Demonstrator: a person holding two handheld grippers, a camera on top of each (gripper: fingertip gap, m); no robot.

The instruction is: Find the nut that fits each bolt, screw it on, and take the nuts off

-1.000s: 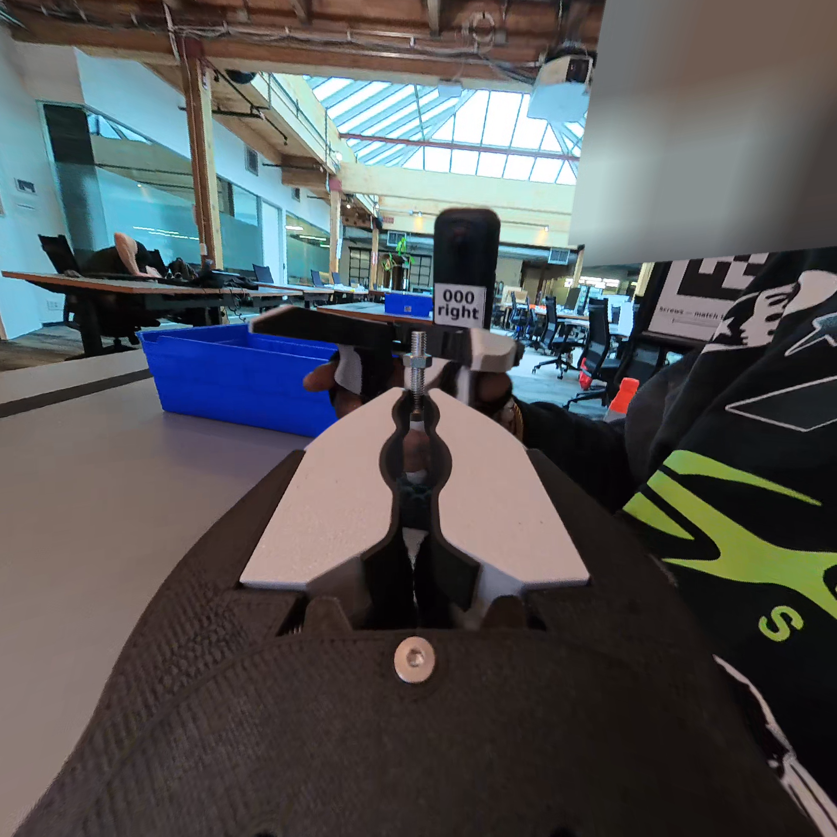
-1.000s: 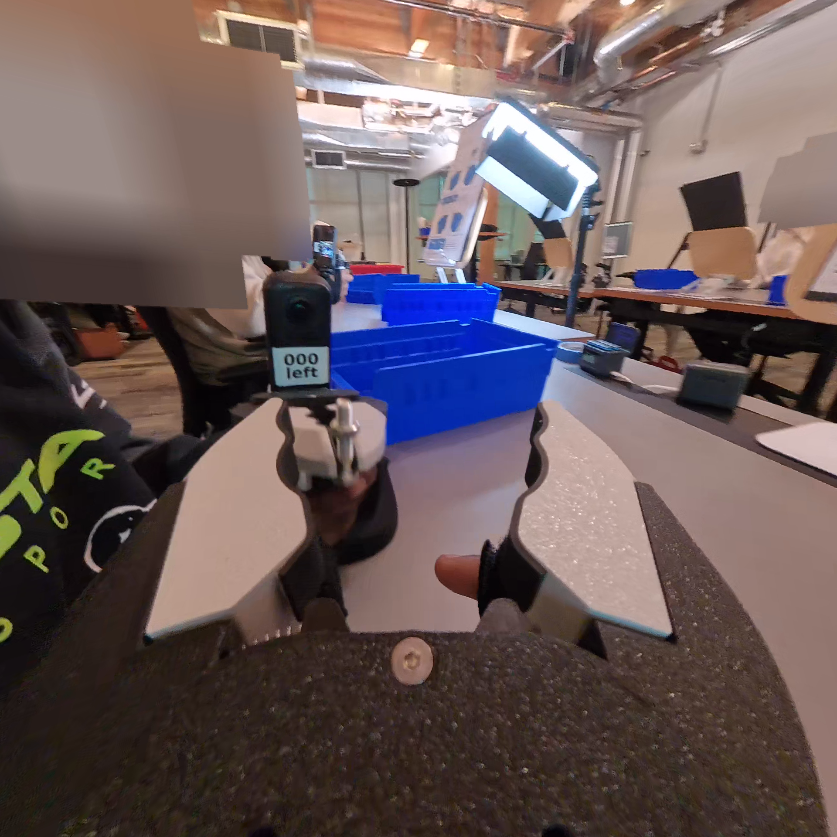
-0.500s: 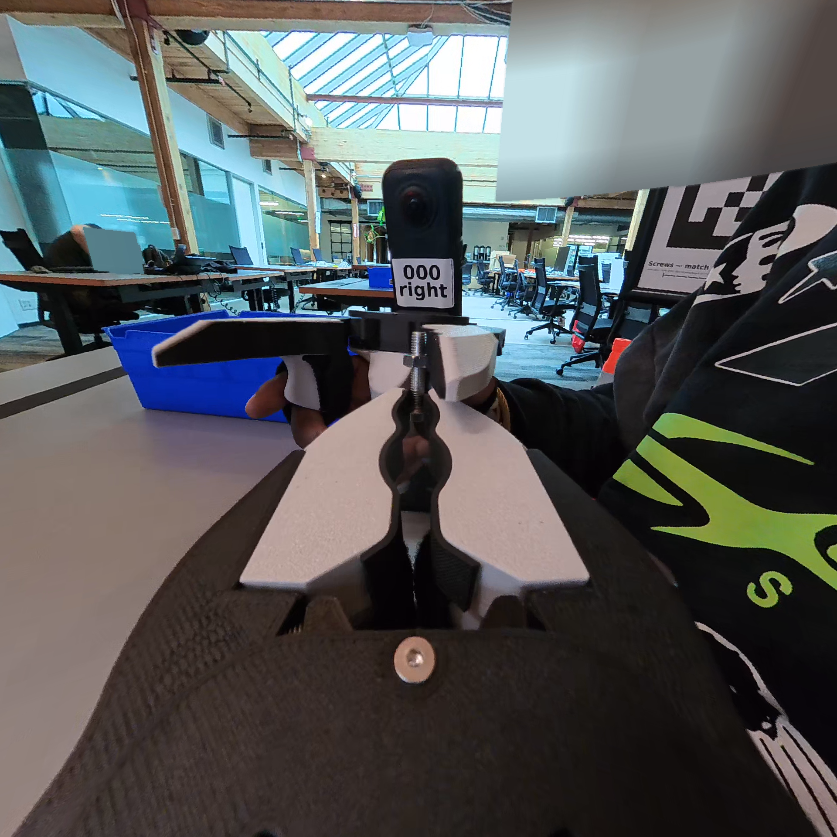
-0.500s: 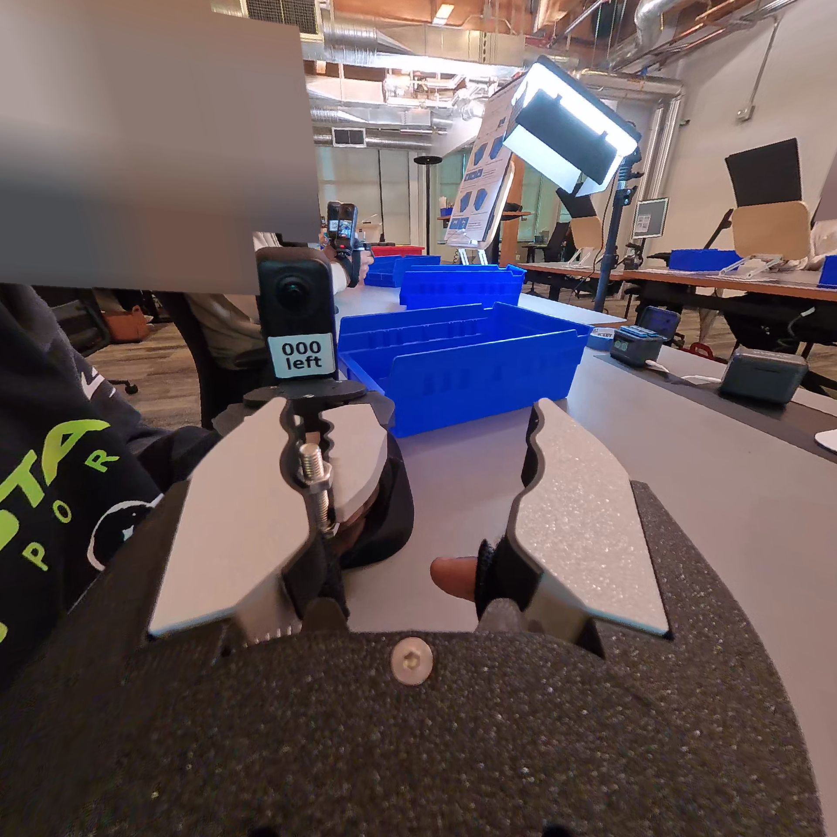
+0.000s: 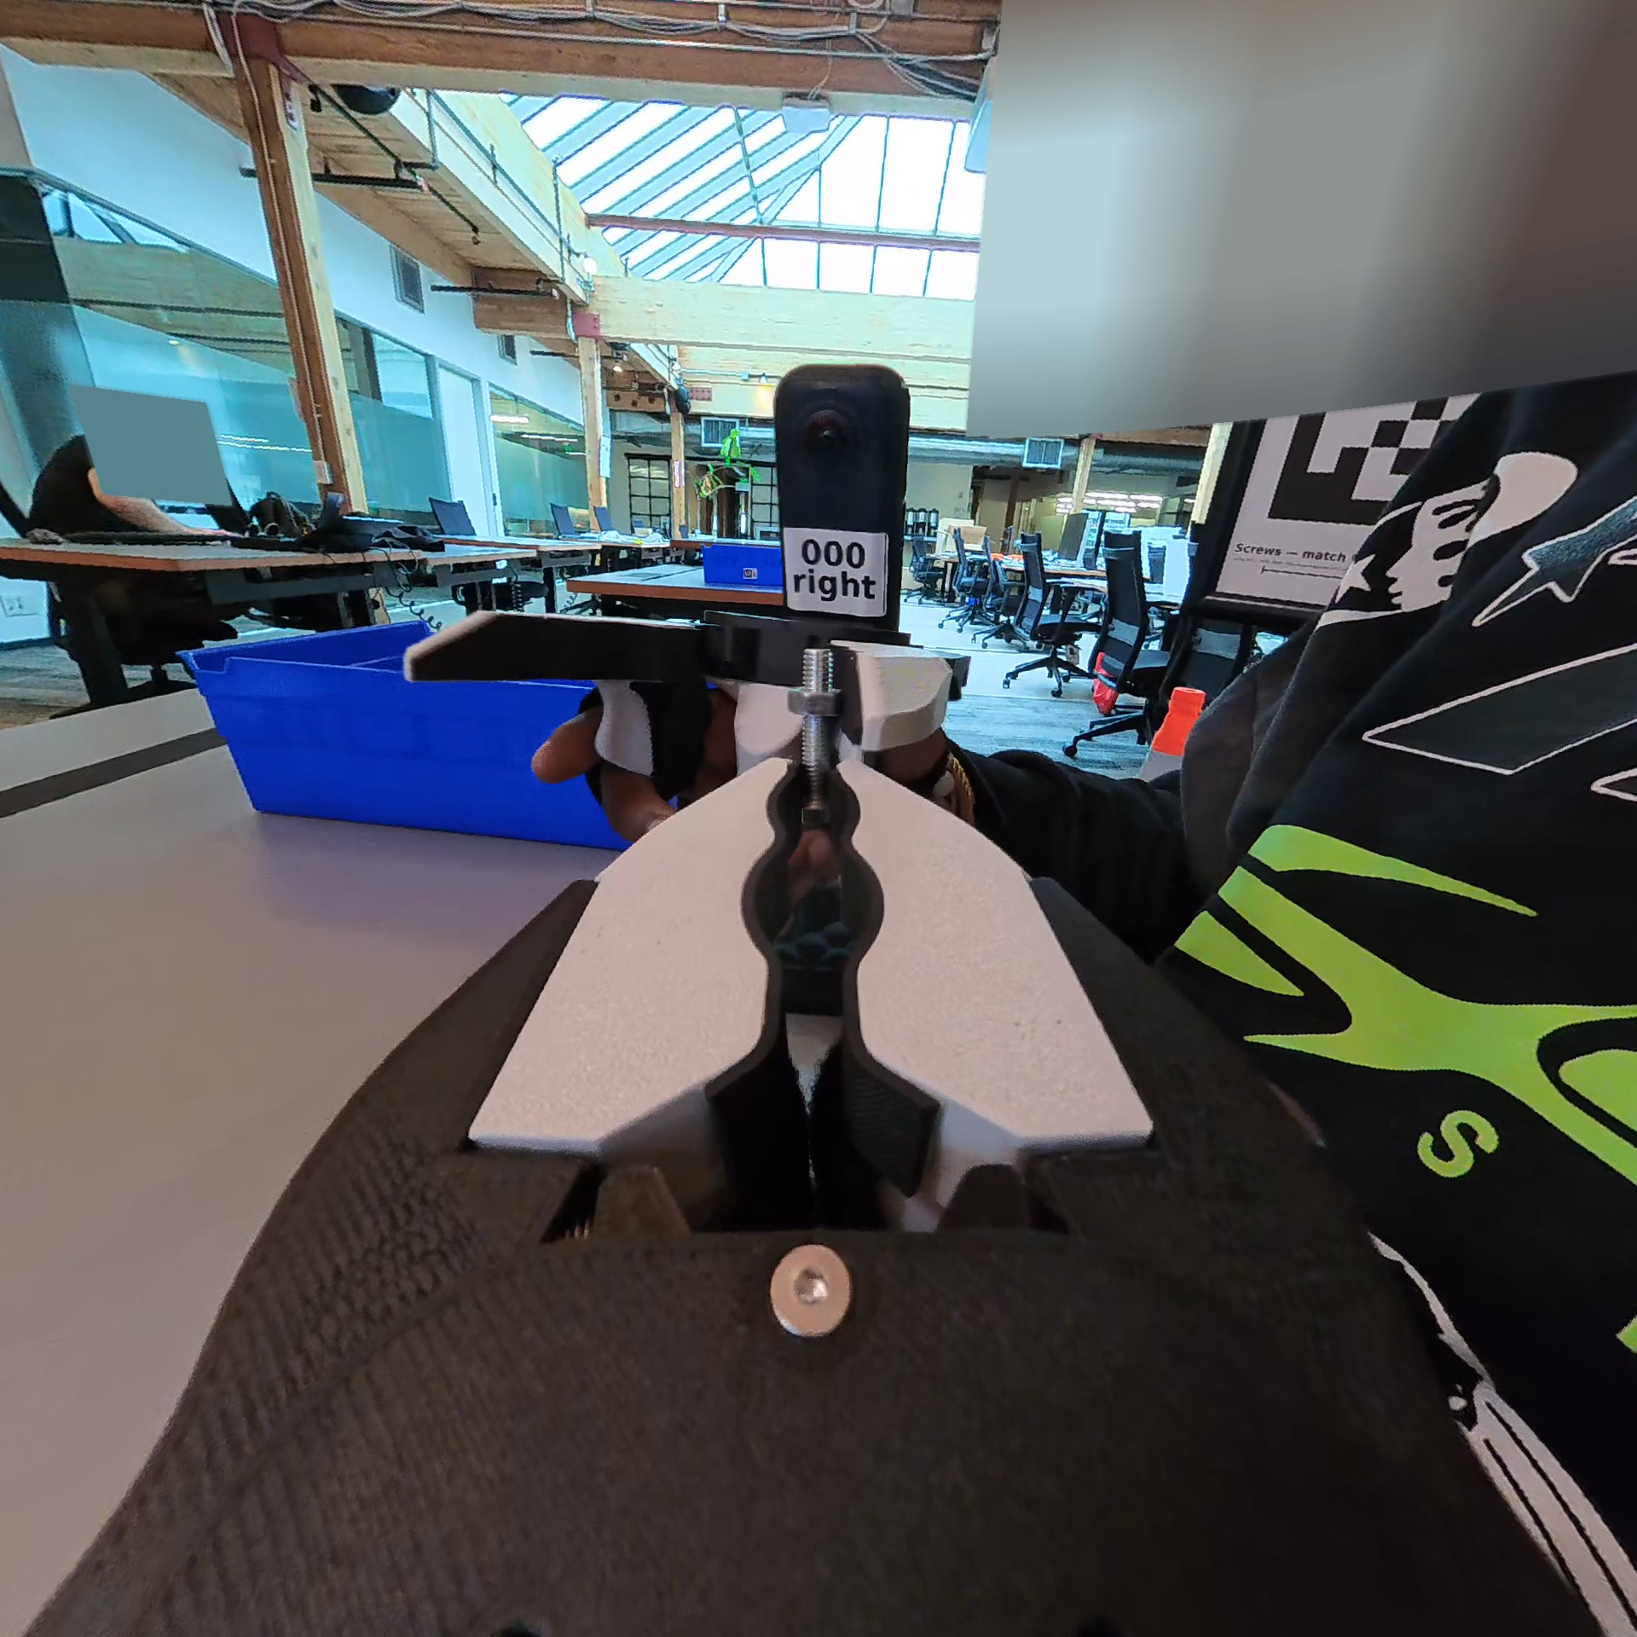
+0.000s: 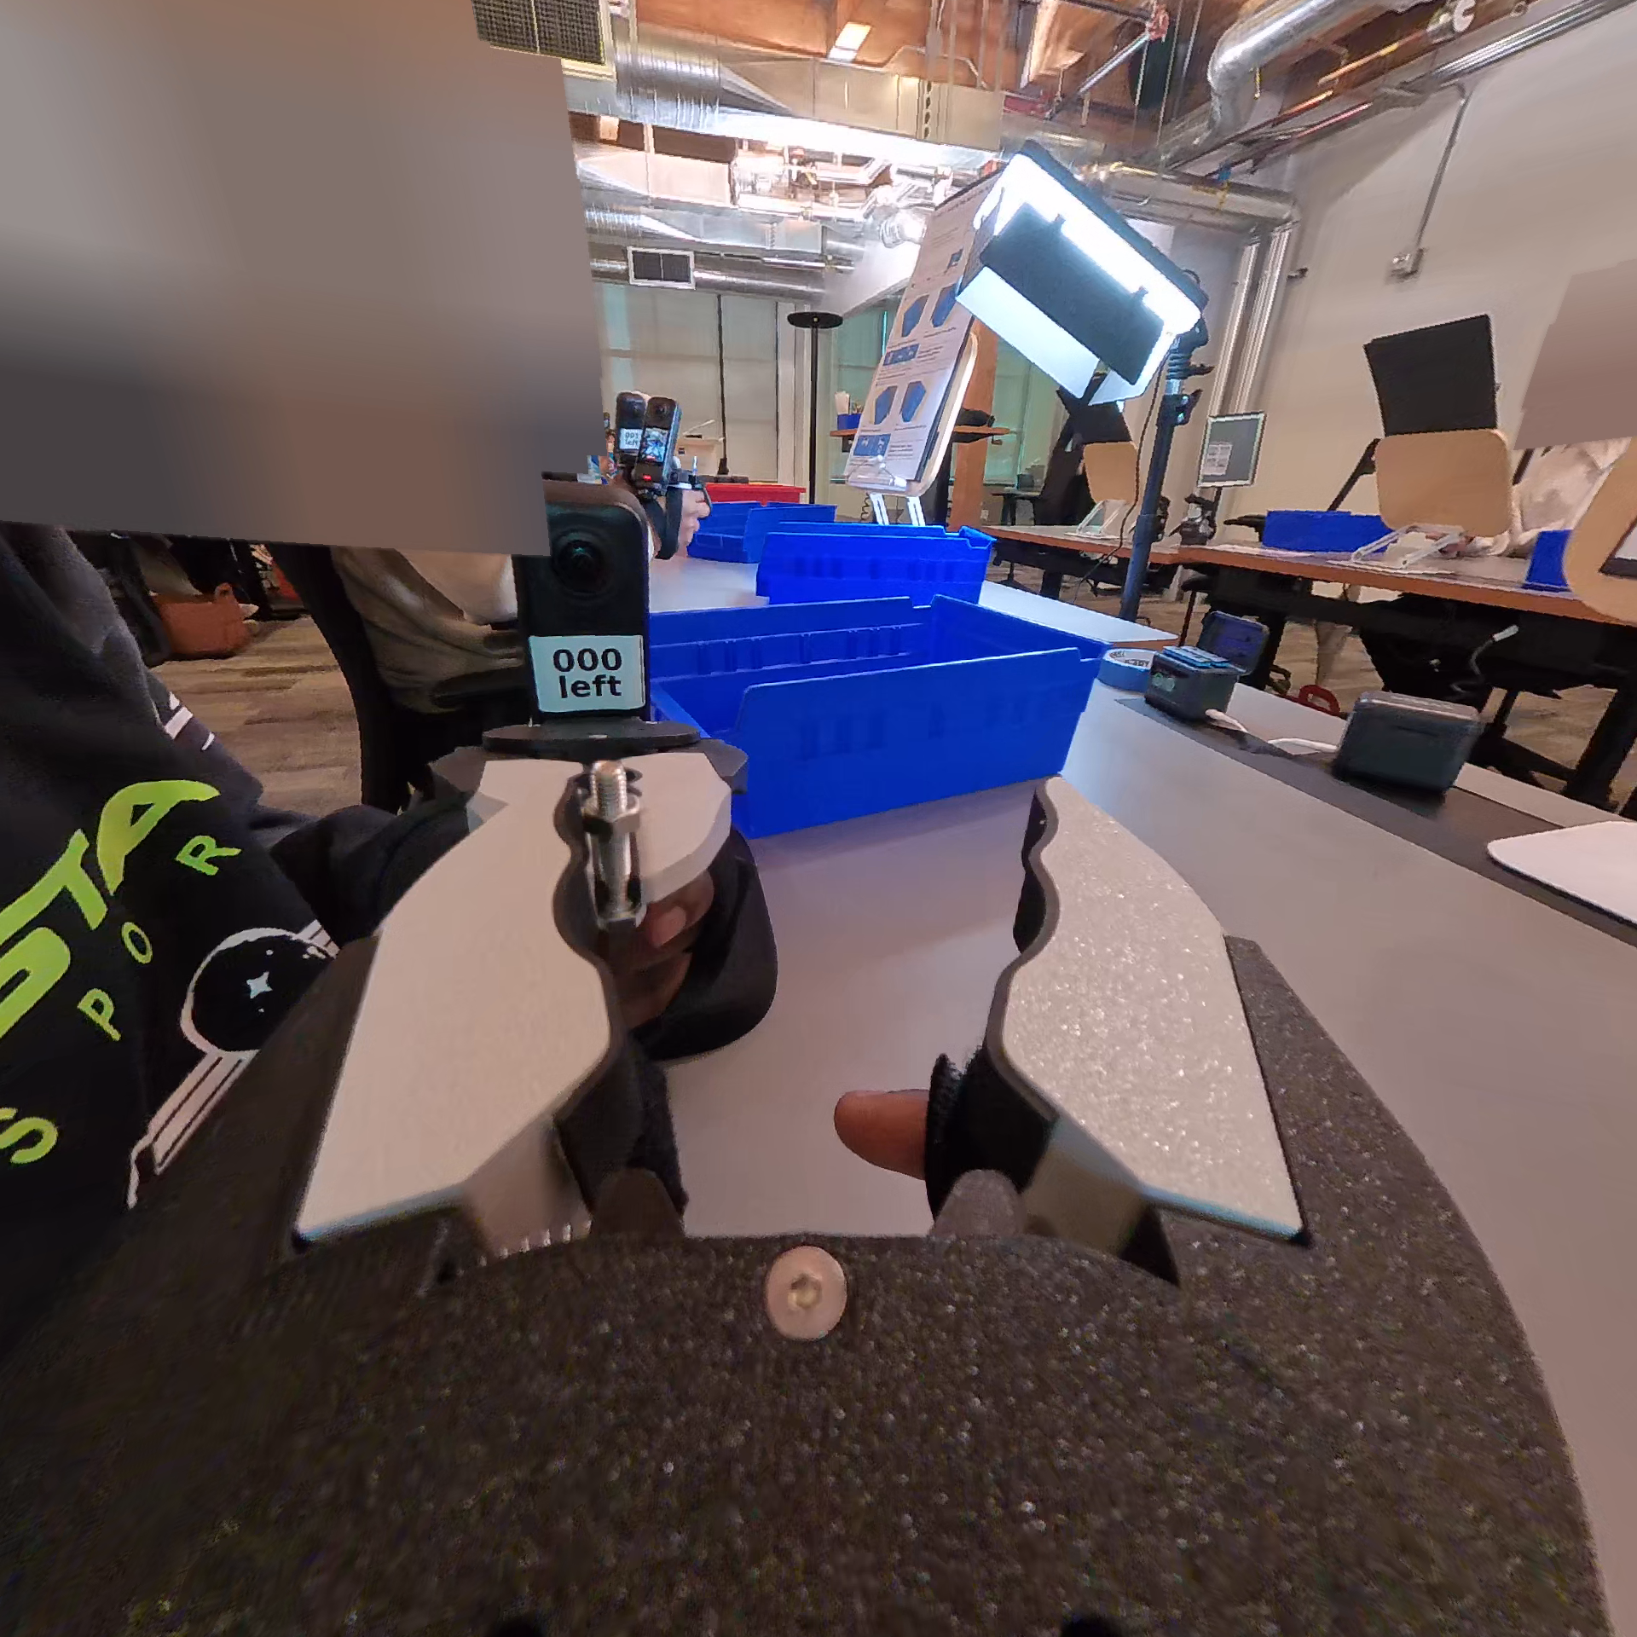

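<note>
1. Left gripper: fingers closed together, clamping the lower end of a bolt that stands upright at its tips.
2. A nut sits partway down the thread, above the left gripper's tips (fit evidently found).
3. Right gripper: jaws wide apart, holding nothing; bolt just beside its left finger.
4. Judged status: nut is on; removal appears pending.
5. Blue bin lies beyond both grippers; contents hidden, so remaining pairs unknown.
</note>
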